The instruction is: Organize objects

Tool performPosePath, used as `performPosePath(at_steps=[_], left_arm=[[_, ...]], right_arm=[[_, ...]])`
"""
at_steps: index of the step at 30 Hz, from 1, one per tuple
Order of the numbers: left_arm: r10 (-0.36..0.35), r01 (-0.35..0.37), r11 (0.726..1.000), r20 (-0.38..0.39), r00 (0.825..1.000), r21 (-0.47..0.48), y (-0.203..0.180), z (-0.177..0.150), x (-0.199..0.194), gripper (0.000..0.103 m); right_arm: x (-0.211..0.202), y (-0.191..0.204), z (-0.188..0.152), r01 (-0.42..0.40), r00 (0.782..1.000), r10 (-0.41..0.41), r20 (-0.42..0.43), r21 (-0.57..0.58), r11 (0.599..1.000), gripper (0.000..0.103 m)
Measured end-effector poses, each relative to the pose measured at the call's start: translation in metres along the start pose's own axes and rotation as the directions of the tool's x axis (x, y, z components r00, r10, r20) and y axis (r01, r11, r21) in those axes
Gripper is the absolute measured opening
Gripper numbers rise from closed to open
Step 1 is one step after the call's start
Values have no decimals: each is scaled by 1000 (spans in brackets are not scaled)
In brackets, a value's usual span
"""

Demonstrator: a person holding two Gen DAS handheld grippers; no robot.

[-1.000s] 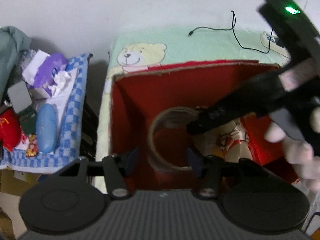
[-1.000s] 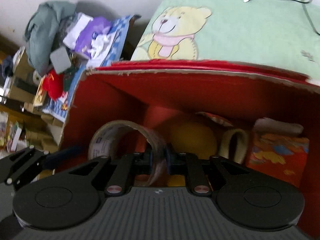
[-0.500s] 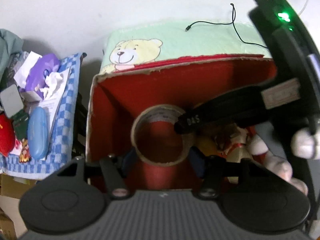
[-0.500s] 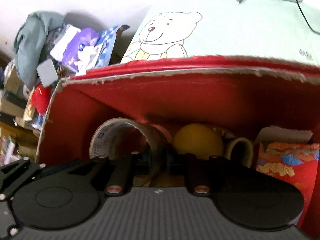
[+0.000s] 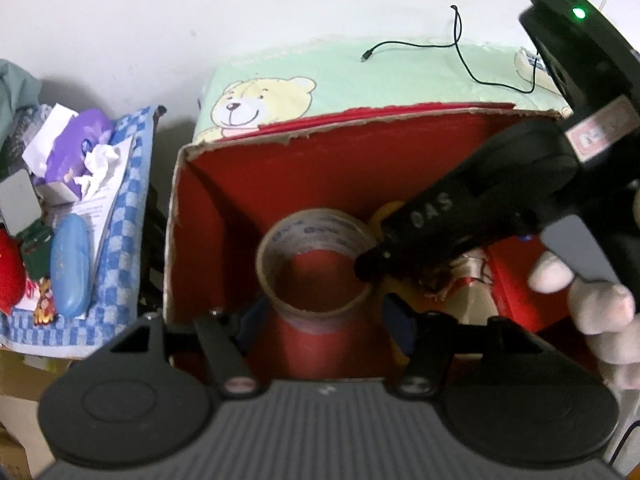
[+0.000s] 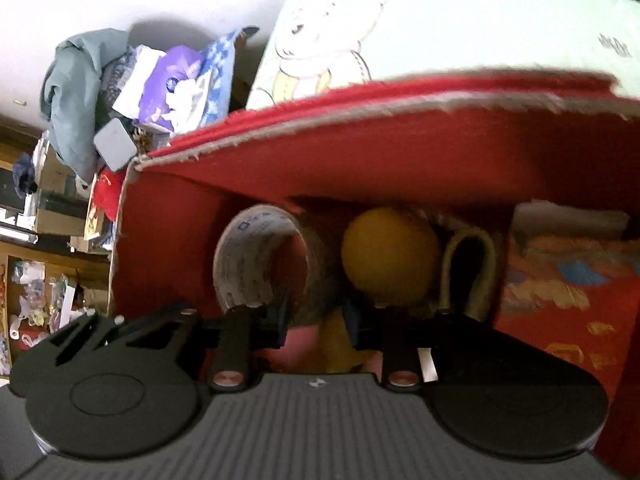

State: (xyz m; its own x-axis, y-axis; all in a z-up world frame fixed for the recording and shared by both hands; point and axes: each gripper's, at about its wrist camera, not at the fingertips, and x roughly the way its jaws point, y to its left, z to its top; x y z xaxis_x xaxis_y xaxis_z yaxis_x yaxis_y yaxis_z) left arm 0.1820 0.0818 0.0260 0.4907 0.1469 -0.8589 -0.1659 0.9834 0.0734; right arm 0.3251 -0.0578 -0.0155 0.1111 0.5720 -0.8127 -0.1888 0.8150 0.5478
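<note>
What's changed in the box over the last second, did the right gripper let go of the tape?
Yes. The right gripper, a second ago pinched on the wall of the tape roll, has just been opening; its pads now stand clear of that wall, which is still between them. The left gripper has just been opening too, astride the roll without pressing it. The roll stays in the red box, beside the yellow ball.

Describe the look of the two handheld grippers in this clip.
Both are matte black plastic. The left gripper has a ribbed grey deck, two round black discs, thin linkage arms with pinkish rivets and dark blue pads. The right gripper is built the same; seen from the left wrist view, its body bears raised letters, a red-and-white label and a green light.
</note>
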Motion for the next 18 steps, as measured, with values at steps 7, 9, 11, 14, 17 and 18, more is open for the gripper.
performPosePath(at_steps=[7,9,11,14,17,18], left_arm=[[46,-46,999,-13,999,-10,-6,3,6,69],[54,-54,998,-14,998,-13,-7,3,7,71],[60,-60,998,-13,998,-19,-7,4,8,72],[74,-74,997,-9,997,-18,-10,5,9,72],[69,-70,997,-7,998,-16,-14,7,11,72],[70,-70,997,-5,998,-18,-14,8,13,72]], right_arm=[[-8,-6,-9,60,998,-61,28,27,998,44],[-9,-8,-10,50,998,-52,42,43,998,44],[-10,-11,-11,40,998,-43,51,56,998,44],[-14,-9,-13,50,996,-53,72,45,998,42],[-20,-4,-19,91,990,-90,112,-5,996,40],[-23,-3,-21,109,987,-106,124,-19,994,37]])
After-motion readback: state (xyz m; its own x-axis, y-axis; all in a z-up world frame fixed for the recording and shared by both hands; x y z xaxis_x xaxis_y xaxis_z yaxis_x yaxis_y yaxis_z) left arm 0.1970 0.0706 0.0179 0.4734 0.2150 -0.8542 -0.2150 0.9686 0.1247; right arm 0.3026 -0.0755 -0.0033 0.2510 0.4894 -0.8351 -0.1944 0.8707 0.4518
